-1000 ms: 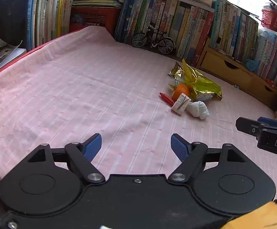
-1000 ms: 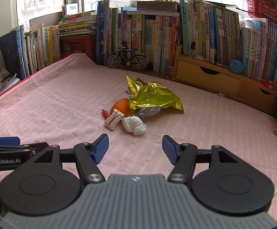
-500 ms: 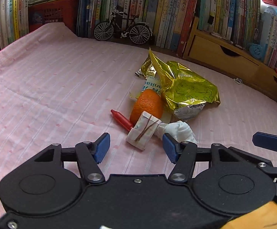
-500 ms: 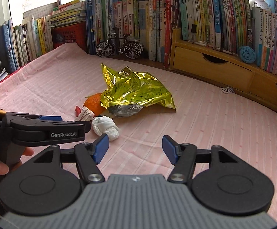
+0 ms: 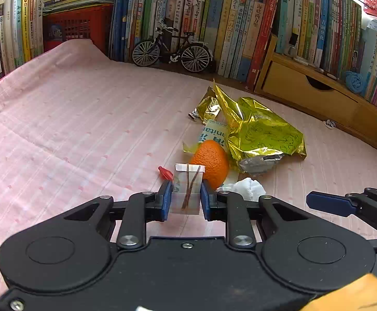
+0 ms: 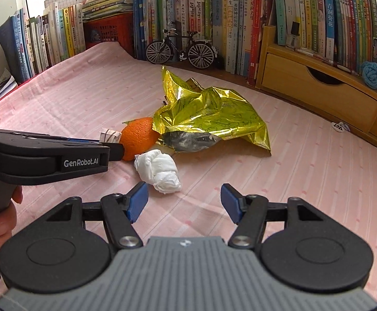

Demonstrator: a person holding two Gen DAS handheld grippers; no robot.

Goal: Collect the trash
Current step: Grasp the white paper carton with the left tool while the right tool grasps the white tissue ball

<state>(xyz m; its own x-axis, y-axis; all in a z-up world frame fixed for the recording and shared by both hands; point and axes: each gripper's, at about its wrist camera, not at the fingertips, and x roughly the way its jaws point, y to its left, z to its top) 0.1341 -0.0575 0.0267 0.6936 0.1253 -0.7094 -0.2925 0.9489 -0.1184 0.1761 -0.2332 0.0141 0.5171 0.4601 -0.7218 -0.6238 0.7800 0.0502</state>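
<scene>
Two blue pads of my left hand-held gripper (image 5: 185,200) have just been closing and now pinch the carton (image 5: 187,190) on the cloth (image 5: 71,129). Right hand-held gripper (image 6: 183,202) gapes empty near the tissue (image 6: 159,169). Squeezing harder may crumple it loose.

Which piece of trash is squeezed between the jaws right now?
The small folded paper packet with brown stripes, pinched in the left gripper. The white tissue wad, gold foil bag and orange peel lie loose on the pink cloth.

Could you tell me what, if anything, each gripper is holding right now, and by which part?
The left gripper has just closed on the small paper packet, pinching its two side edges. The right gripper is open, holding nothing.
</scene>
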